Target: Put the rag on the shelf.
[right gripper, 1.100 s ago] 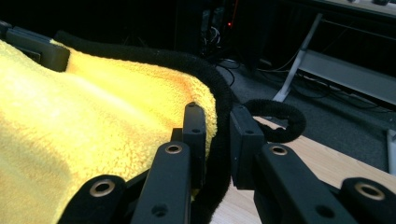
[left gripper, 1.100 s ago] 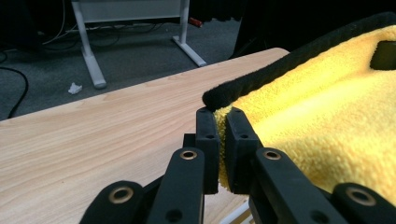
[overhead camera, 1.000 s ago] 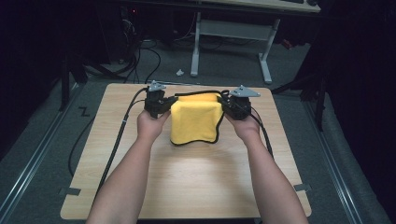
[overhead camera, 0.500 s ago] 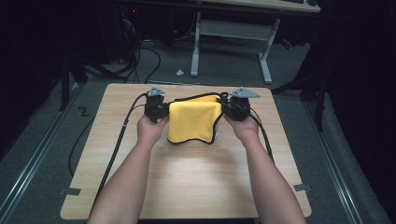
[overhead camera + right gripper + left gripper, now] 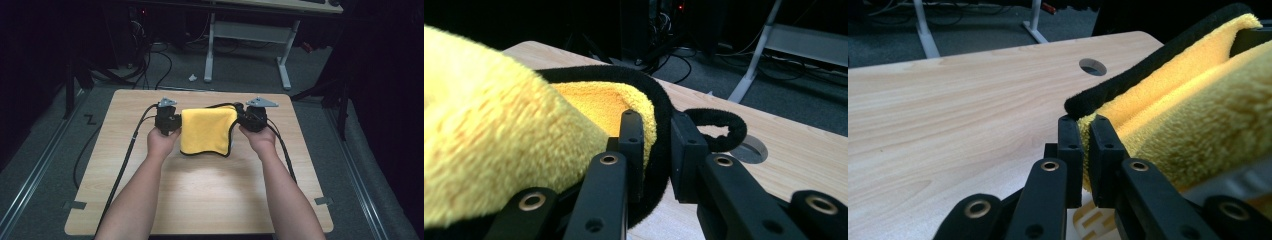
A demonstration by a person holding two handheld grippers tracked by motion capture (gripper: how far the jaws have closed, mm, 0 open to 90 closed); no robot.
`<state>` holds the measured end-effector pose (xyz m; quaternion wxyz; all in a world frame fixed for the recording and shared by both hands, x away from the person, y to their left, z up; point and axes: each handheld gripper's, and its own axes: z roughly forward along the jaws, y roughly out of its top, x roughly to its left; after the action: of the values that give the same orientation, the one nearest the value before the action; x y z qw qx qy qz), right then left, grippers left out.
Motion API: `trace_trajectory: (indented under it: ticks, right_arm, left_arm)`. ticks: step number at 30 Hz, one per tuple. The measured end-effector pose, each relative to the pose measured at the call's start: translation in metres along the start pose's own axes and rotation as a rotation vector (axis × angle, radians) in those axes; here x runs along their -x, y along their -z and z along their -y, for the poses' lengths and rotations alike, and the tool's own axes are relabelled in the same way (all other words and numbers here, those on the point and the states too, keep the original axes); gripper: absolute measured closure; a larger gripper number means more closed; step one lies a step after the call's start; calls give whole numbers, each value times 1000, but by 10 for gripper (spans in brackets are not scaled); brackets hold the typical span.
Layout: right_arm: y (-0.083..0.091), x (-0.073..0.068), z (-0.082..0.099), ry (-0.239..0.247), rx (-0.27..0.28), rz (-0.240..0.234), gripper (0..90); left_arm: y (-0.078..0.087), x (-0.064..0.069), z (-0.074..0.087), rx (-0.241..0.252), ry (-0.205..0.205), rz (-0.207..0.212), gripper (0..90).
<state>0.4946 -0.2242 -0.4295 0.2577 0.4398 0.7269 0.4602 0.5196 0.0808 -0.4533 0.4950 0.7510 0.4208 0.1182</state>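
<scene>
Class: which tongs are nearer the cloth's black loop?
Right. The right tongs grip the cloth beside the loop; the left tongs grip its opposite corner.

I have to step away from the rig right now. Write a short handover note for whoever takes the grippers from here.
Left gripper: shut on the left edge of the yellow cloth.
Right gripper: shut on the cloth's black-trimmed right edge, next to its black hanging loop.
Cloth: doubled over and held between the two grippers near the far middle of the wooden table; its lower edge hangs toward the tabletop.
Done: cloth gripped at both sides, one fold in.
Left: probably lay it flat, finish folding, release both grippers.
</scene>
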Motion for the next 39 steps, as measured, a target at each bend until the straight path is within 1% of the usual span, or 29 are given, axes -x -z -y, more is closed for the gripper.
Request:
trace_trajectory:
  ticks: [6, 9, 14, 16, 18, 20, 21, 22, 24, 27, 30, 37, 39]
  right_arm:
    - [-2, 3, 9, -21, -13, -12, 784]
    - [-6, 4, 16, -37, -33, -20, 780]
    - [-10, 6, 23, -61, -40, -33, 771]
    - [-10, 7, 23, -70, -37, -36, 745]
    - [-10, 8, 23, -78, -41, -30, 694]
    - [-8, 11, 22, -86, -44, -22, 649]
    - [-8, 11, 22, -81, -43, -20, 646]
    - [-7, 11, 21, -73, -44, -12, 641]
    - [-6, 11, 21, -65, -41, 7, 634]
    - [-5, 12, 20, -66, -36, 13, 616]
    - [-3, 13, 19, -61, -34, 24, 600]
    - [3, 14, 14, -52, -17, 47, 585]
    - [5, 15, 13, -53, -7, 45, 581]
  left_arm:
    - [-4, 0, 6, -16, 0, -3, 855]
    - [-5, 0, 11, -28, 4, -6, 855]
    - [-5, 1, 15, -37, -3, -6, 854]
    - [-4, 2, 14, -35, -7, -7, 852]
    - [-4, 1, 14, -36, 12, 3, 825]
    - [-3, 1, 14, -36, 11, 2, 801]
    - [-3, 1, 13, -34, 2, -4, 794]
    - [-2, 1, 13, -34, 2, -9, 780]
    - [-1, 0, 13, -41, 9, -20, 768]
    - [0, -4, 13, -59, 16, -31, 749]
    - [3, -6, 12, -59, 13, -37, 747]
    - [8, -6, 10, -46, 13, -50, 746]
    - [9, -6, 9, -46, 11, -50, 746]
